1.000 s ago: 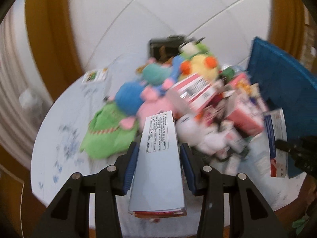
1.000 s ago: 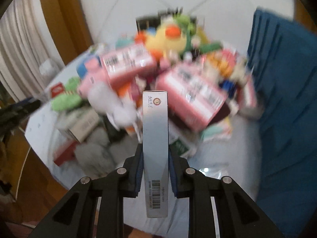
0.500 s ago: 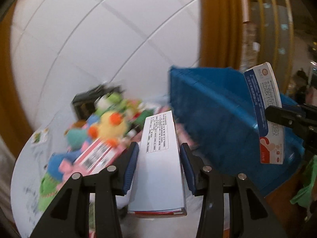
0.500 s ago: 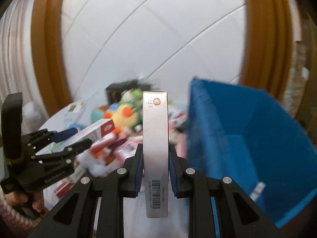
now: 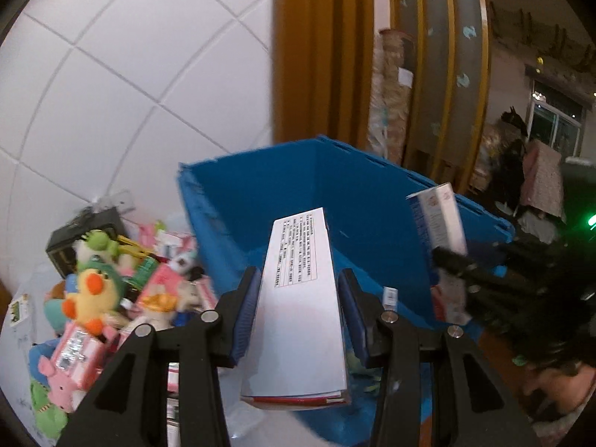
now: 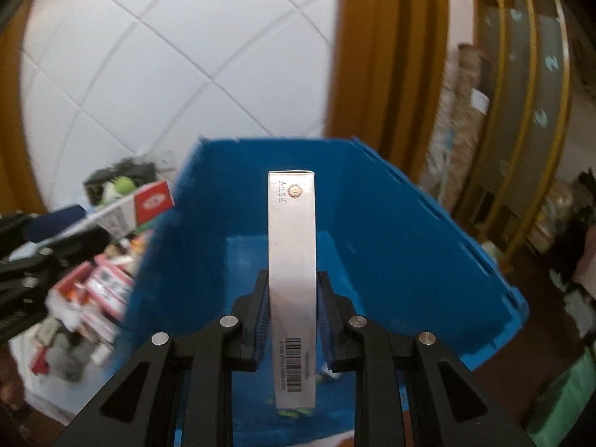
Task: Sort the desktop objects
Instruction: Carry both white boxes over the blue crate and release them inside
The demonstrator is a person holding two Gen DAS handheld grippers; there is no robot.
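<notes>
Blue bin (image 5: 372,201) fills the middle of both wrist views, open top, standing beside the round white table (image 5: 22,339); white tiled wall (image 5: 130,74) behind.

Table carries a heap of plush toys and small cartons: yellow duck plush (image 5: 87,298), pink cartons (image 5: 74,354), a dark box (image 5: 85,238) at the back of the heap.

Left gripper (image 5: 298,309): jaws partly spread, blue pads pressed on both long sides of a wide white box (image 5: 301,320), printed table of text on its upper face, red edge at the near end. Box points toward the bin interior, above the near rim.

Right gripper (image 6: 292,320): jaws closed narrow on a slim silver-white box (image 6: 292,260), held on edge, barcode near the pads, small round mark at the far end. It hangs over the bin opening.

Each gripper shows at the side of the other's view, box in its grip.
</notes>
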